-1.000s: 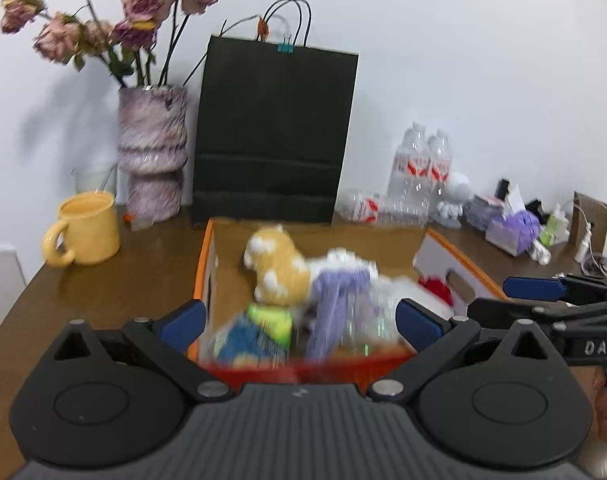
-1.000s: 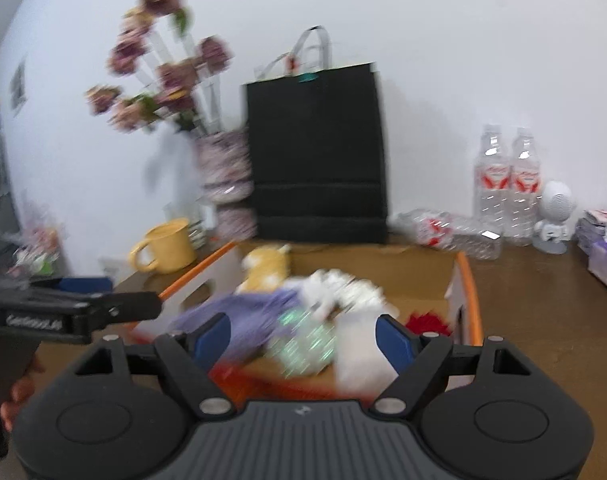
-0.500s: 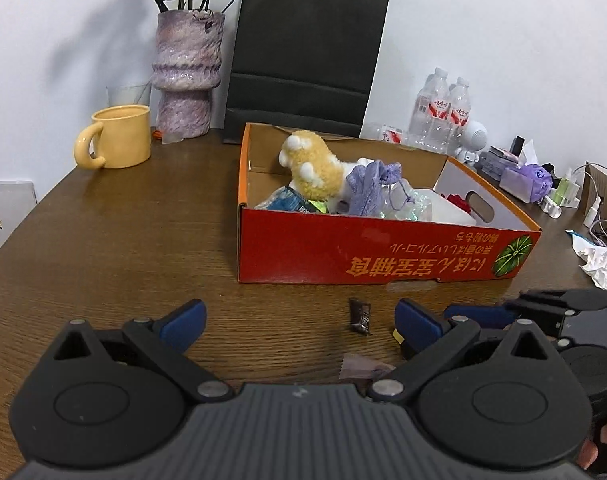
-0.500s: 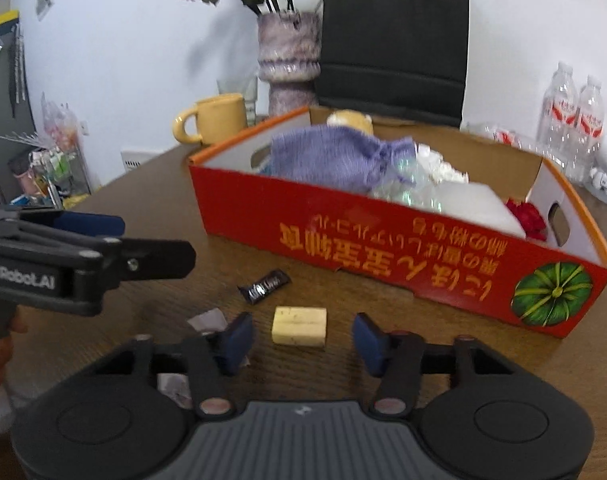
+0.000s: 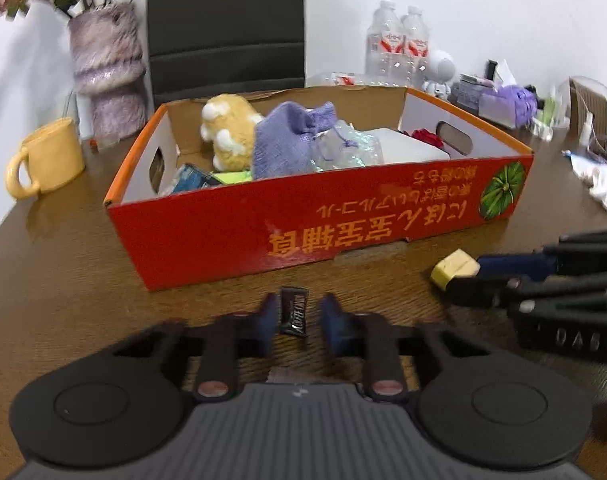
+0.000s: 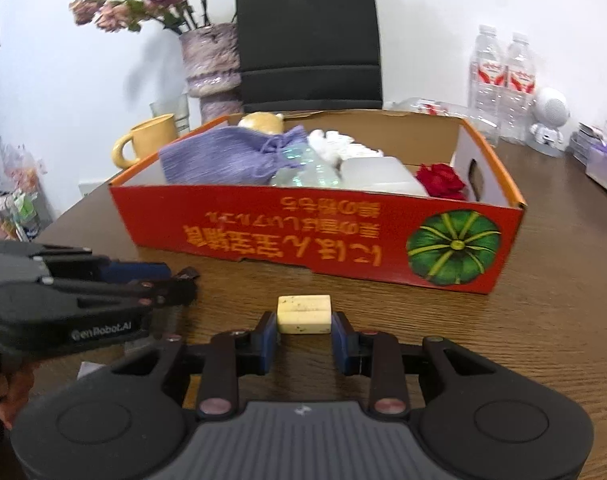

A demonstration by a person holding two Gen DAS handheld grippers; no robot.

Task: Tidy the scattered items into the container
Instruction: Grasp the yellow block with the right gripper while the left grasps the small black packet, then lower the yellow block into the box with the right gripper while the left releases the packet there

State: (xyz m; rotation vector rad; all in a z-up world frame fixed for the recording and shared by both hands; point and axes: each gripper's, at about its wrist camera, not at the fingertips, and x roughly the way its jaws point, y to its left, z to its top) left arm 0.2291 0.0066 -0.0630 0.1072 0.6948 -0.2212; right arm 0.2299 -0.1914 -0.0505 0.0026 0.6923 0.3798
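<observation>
A red cardboard box (image 5: 343, 232) (image 6: 287, 220) stands on the brown table, holding a yellow plush, a purple pouch (image 5: 287, 144), clear wrap and a red flower (image 6: 439, 176). My left gripper (image 5: 297, 316) has its fingers narrowed around a small dark wrapped candy (image 5: 293, 312) on the table, with small gaps on both sides. My right gripper (image 6: 303, 324) is shut on a pale yellow block (image 6: 303, 314) (image 5: 455, 272) just before the box's front wall. Each gripper also shows in the other's view.
A yellow mug (image 5: 47, 160), a flower vase (image 5: 107, 80) and a black paper bag (image 5: 227, 20) stand behind the box on the left. Water bottles (image 6: 503, 84), a small white figure and purple packets are at the back right. Crumpled tissue (image 5: 603, 184) lies right.
Both grippers came down from above the box to the table in front of it. The left fingers narrowed around the candy; the right fingers closed onto the yellow block.
</observation>
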